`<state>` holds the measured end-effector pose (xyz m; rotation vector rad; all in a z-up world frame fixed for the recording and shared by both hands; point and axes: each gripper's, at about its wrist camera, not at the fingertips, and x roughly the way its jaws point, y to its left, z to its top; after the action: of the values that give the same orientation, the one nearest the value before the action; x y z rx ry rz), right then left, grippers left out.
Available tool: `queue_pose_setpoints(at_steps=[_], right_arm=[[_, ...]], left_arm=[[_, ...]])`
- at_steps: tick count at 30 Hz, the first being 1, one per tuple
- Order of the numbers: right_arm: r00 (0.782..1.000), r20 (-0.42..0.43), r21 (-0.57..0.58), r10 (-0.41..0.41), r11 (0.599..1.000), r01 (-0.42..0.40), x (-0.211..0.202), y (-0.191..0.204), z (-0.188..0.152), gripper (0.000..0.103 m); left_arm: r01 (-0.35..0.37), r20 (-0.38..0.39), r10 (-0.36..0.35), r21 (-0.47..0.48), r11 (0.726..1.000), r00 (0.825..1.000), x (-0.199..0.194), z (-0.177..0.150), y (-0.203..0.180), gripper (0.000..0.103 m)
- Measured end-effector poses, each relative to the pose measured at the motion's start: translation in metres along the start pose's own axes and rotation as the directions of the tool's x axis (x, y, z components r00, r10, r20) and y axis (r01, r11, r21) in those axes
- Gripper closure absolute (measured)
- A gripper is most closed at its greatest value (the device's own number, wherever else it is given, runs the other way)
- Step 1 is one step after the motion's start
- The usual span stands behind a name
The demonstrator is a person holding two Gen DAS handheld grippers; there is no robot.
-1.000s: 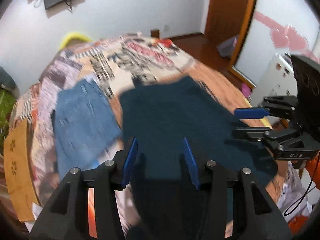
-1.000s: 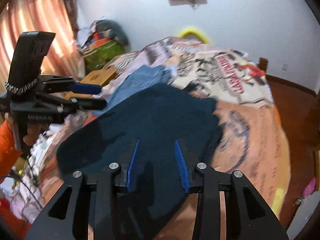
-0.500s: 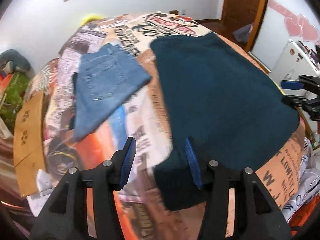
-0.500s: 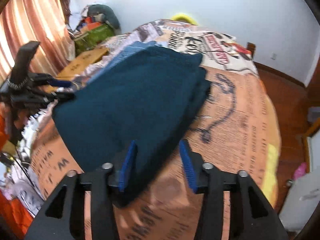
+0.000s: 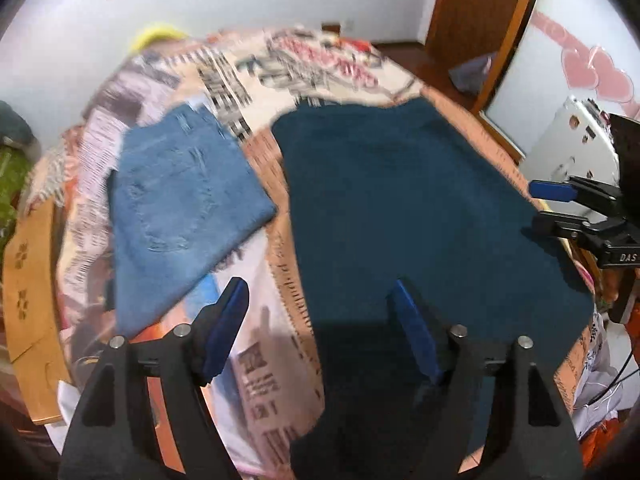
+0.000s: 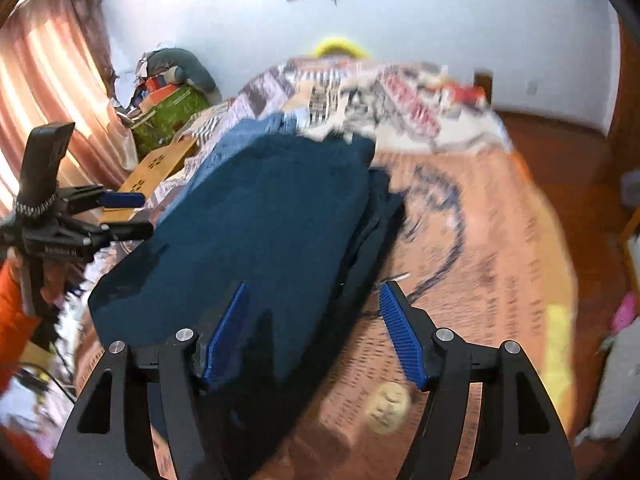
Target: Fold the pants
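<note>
Two layers of teal pants [image 5: 400, 208] lie flat.

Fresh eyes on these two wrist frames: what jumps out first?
The big dark teal folded pants dominate, lying across the middle of the newspaper-print bedspread. Beside them on the left gripper's side lies a smaller folded pair of light blue jeans, apart from the teal pair. Both the left gripper and the right gripper hover open over the teal pants' near edge, holding nothing.
</note>
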<state>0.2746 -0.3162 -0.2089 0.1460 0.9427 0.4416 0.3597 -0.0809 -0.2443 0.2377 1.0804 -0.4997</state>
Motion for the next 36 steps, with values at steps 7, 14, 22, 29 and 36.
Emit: queue_pose_setpoints(at_steps=[7,14,22,29,36], right_arm=[[0.984,-0.106,0.156,0.141,0.98,-0.123,0.053,-0.033,0.0,0.035],[0.968,-0.135,0.198,0.21,0.963,-0.181,0.077,-0.04,0.004,0.02],[0.957,-0.12,0.227,0.265,0.946,-0.233,0.086,-0.044,0.012,0.022],[0.973,-0.074,0.147,0.217,0.968,-0.205,0.064,-0.034,0.024,0.062],[0.982,0.059,-0.009,0.18,0.984,-0.18,0.007,0.002,0.039,0.069]], left_arm=[[0.179,-0.089,-0.186,-0.079,0.981,0.979,0.045,0.01,0.019,0.025],[0.303,-0.142,-0.321,-0.135,0.943,0.936,0.079,0.033,0.02,0.019],[0.349,-0.135,-0.365,-0.133,0.928,0.921,0.104,0.06,0.008,0.022],[0.262,-0.049,-0.264,-0.039,0.964,0.963,0.067,0.06,-0.009,0.063],[0.185,0.167,-0.188,0.034,0.982,0.968,-0.018,0.05,-0.018,0.069]])
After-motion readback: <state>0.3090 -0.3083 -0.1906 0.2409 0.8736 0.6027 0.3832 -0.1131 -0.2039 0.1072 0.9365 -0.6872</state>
